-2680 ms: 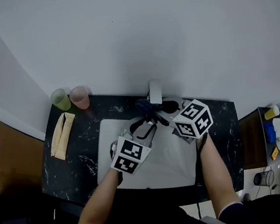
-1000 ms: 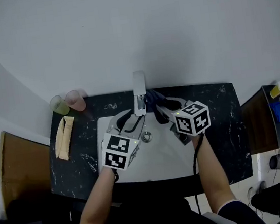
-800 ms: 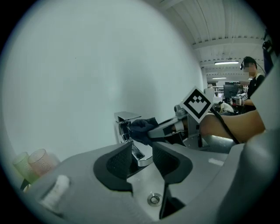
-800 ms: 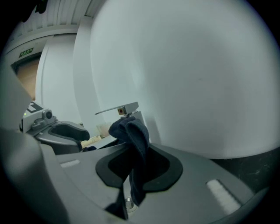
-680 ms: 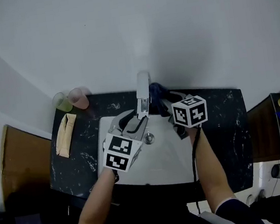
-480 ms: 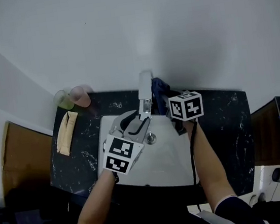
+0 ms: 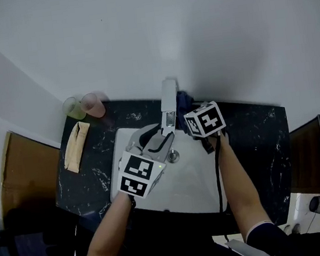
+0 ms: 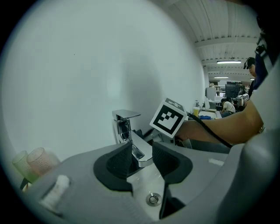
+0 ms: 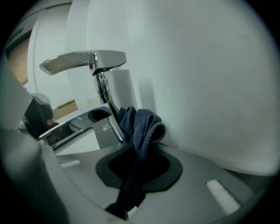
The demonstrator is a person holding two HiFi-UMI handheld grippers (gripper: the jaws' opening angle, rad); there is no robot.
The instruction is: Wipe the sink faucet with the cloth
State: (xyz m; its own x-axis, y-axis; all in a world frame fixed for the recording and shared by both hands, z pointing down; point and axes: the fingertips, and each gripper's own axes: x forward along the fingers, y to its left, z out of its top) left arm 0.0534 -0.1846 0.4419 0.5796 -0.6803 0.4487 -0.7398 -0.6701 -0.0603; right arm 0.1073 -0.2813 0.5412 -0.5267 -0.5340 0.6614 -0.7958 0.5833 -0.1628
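The chrome faucet (image 7: 169,101) stands at the back of the white sink (image 7: 197,179). Its spout (image 8: 139,151) lies between my left gripper's (image 7: 163,137) black pads (image 8: 119,159), which close on its two sides. My right gripper (image 7: 185,109) is just right of the faucet body and is shut on a dark blue cloth (image 9: 142,126). The bunched cloth (image 7: 183,100) rests against the lower right side of the faucet column (image 9: 117,94), under the flat lever (image 9: 83,59). In the left gripper view only the right gripper's marker cube (image 8: 169,118) shows beside the faucet.
A black marble counter (image 7: 254,141) surrounds the sink, and a wall rises close behind the faucet. Green (image 7: 74,108) and pink (image 7: 93,104) cups stand at the counter's back left, with a beige folded item (image 7: 76,146) in front of them. The drain (image 7: 173,156) lies under the spout.
My right gripper has moved left and down with the cloth, in against the faucet's right side. My left gripper has stayed on the spout.
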